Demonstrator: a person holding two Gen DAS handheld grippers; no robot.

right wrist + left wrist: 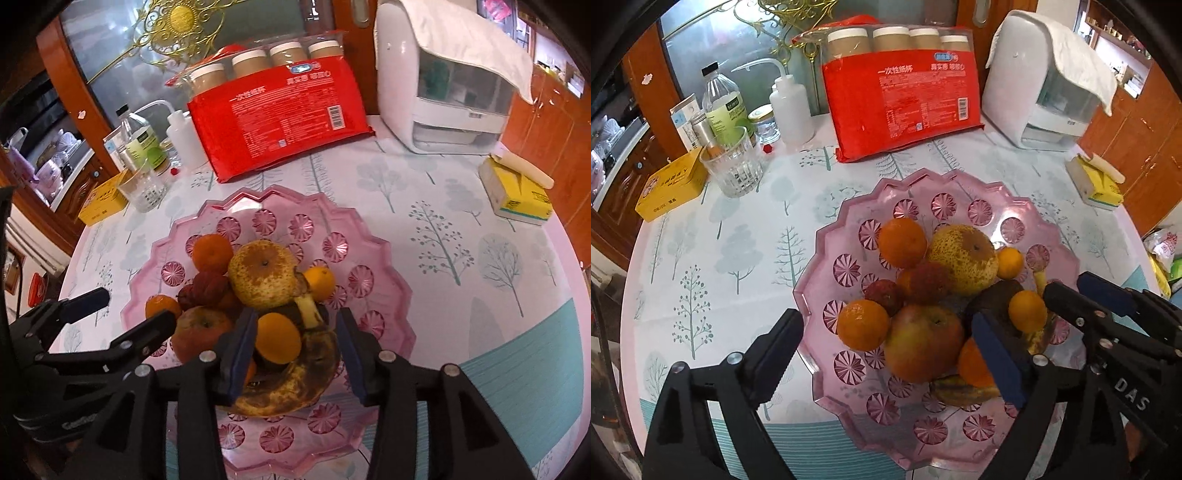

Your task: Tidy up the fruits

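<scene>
A pink scalloped plastic tray (849, 229) (373, 236) sits on the table and holds a pile of fruit: a spotted pear (962, 258) (264, 275), a red apple (923, 341) (199, 328), several oranges (901, 242) (212, 251), red lychees (925, 280) (210, 286) and a browned banana (291, 384). My left gripper (890, 354) is open, its jaws either side of the apple and a near orange (862, 325). My right gripper (295, 347) is open over the banana, around a small orange (279, 338); it also shows in the left wrist view (1067, 295).
A red pack of paper cups (901, 92) leans at the back. A glass (733, 168), bottles (722, 99) and a yellow box (670, 184) stand back left. A white appliance (1030, 81) and a tissue box (1097, 184) stand at the right.
</scene>
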